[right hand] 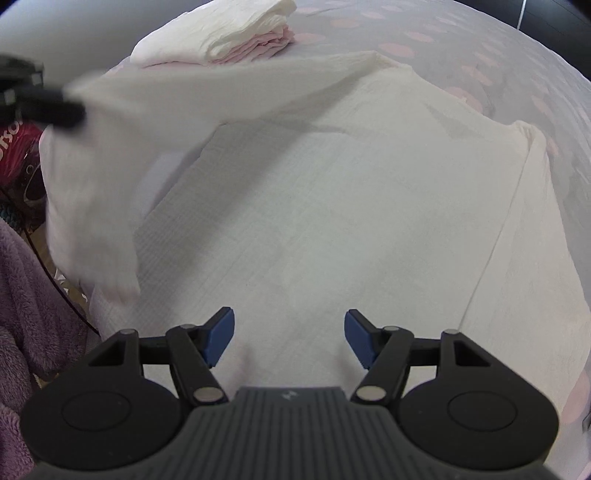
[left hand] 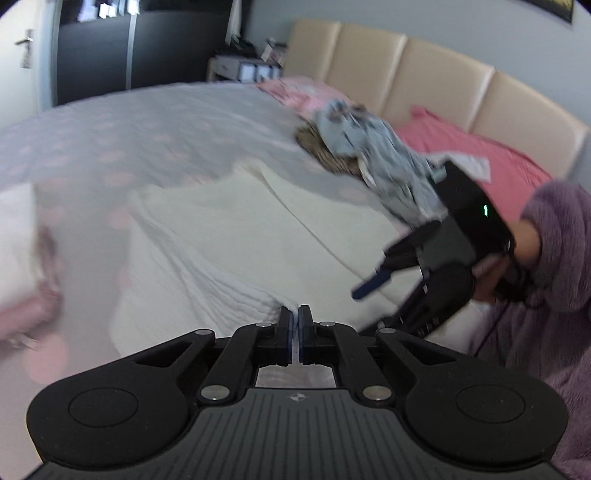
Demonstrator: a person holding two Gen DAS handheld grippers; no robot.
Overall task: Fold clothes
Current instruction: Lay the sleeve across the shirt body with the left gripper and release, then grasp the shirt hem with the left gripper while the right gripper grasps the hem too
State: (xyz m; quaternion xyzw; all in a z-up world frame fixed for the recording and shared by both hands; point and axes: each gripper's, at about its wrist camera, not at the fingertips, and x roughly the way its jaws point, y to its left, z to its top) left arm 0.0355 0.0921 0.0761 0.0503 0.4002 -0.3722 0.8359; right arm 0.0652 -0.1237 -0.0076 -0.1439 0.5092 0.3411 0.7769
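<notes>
A big white cloth (right hand: 332, 192) lies spread out on the bed (left hand: 122, 140), close to the near edge. The left gripper (left hand: 295, 325) is clenched tight on one corner of this cloth. In the right wrist view that corner is lifted up at the left, and the cloth hangs from it in a loose, blurry flap. The rest of the cloth stays flat. Its right edge is folded over in one long strip.

The right gripper (right hand: 289, 338) is wide open with nothing between its two blue pads (right hand: 221, 338). It hangs over the flat middle of the cloth. A hand (left hand: 517, 251) in a fuzzy purple sleeve (left hand: 561, 236) holds it.

There is lots of bare bed cover on the far side and to the left, with pink dots on it. One neat stack of folded cloths (right hand: 221, 33), white on top and pink below, sits past the far edge of the cloth. One messy heap of blue-grey clothes (left hand: 369, 147) lies far off by the two pink pillows (left hand: 480, 155) and the tan headboard (left hand: 406, 74).
</notes>
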